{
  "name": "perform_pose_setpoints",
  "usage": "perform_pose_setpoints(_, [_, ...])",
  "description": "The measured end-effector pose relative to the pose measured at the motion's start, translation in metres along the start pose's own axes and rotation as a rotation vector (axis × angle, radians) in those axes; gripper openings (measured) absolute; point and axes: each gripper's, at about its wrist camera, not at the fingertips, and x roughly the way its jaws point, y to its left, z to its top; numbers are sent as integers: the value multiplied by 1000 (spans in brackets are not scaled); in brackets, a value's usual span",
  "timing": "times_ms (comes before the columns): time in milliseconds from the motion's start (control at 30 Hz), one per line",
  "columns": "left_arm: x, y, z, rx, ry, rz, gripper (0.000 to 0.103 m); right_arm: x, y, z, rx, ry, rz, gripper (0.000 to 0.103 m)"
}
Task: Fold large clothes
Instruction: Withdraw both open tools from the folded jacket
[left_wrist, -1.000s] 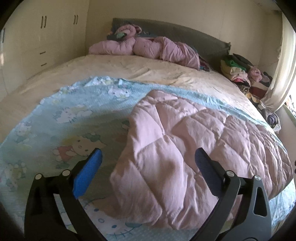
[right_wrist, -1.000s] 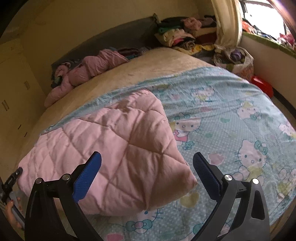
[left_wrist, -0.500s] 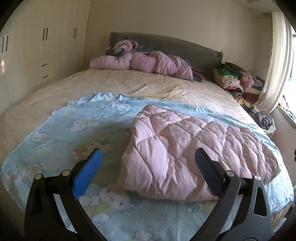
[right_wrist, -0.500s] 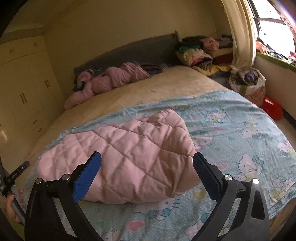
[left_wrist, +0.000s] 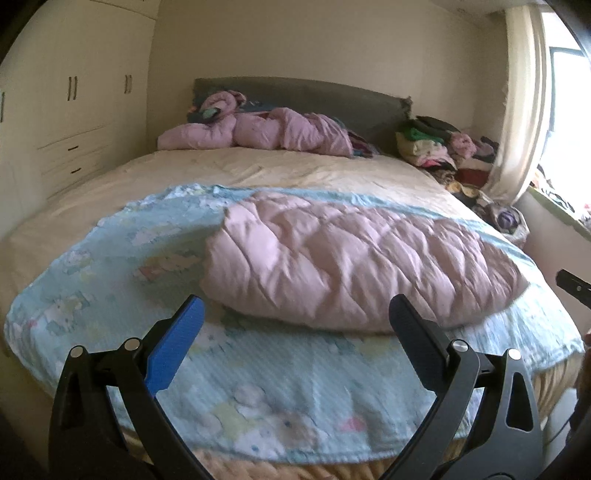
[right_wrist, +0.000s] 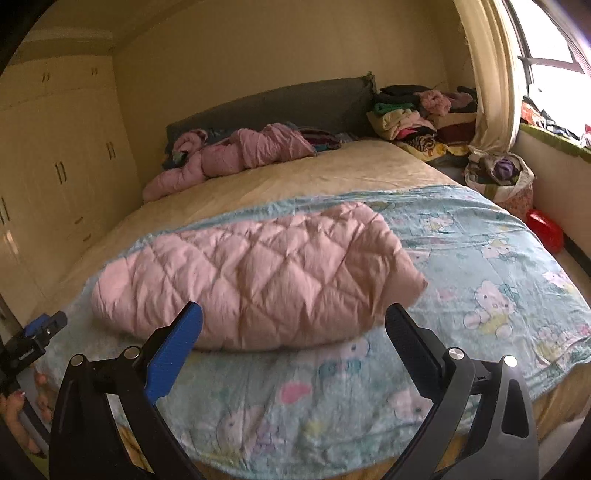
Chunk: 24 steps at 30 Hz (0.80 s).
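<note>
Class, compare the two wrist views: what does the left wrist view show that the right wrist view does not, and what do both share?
Only the left wrist view shows the cupboard's dark drawer handles clearly. Only the right wrist view shows the shiny red object on the floor and the left gripper at the edge. Both share the folded pink quilted garment on the light blue cartoon-print blanket, and the grey padded headboard.

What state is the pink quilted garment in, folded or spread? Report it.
Folded: the pink quilted garment lies as a thick compact bundle with rounded doubled edges on the blue blanket, neither gripper touching it.
</note>
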Motion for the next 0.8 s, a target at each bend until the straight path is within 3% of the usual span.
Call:
perform_pose_setpoints(300, [-5, -17, -28, 23, 43, -8, 94, -3, 19, -42, -29, 53, 6, 99])
perform_pose_setpoints(800, [-13, -15, -30, -4, 46, 25, 94, -4, 23, -45, -33, 84, 35, 99])
